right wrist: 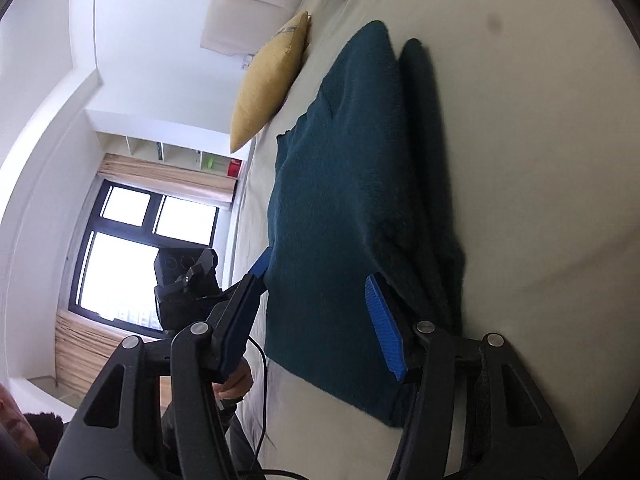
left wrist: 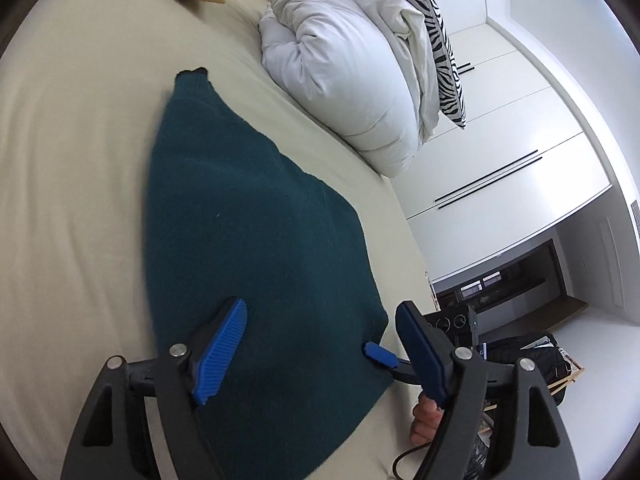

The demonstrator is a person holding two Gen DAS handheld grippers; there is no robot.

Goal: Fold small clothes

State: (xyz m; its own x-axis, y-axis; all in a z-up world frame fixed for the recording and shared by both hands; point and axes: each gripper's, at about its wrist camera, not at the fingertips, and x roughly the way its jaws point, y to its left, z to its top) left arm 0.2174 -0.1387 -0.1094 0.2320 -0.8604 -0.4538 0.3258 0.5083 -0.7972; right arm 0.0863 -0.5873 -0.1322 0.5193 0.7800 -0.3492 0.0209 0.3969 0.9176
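Observation:
A dark teal knitted garment [left wrist: 248, 232] lies flat on the cream bed sheet [left wrist: 72, 184], partly folded. My left gripper [left wrist: 320, 344] is open and hovers over the garment's near end, one finger over the cloth, the other past its right edge. The right gripper's blue fingertip [left wrist: 378, 353] shows at that edge. In the right wrist view the garment [right wrist: 344, 208] has a doubled layer on its right side. My right gripper [right wrist: 320, 312] is open over the garment's near end. The left gripper's fingertip [right wrist: 262, 266] touches the garment's left edge.
A crumpled white duvet [left wrist: 344, 68] and a zebra-striped pillow [left wrist: 436, 40] lie at the head of the bed. A yellow cushion [right wrist: 272, 80] lies by the headboard. White wardrobes [left wrist: 500, 148] stand beyond the bed's edge. A window [right wrist: 136, 256] is off the other side.

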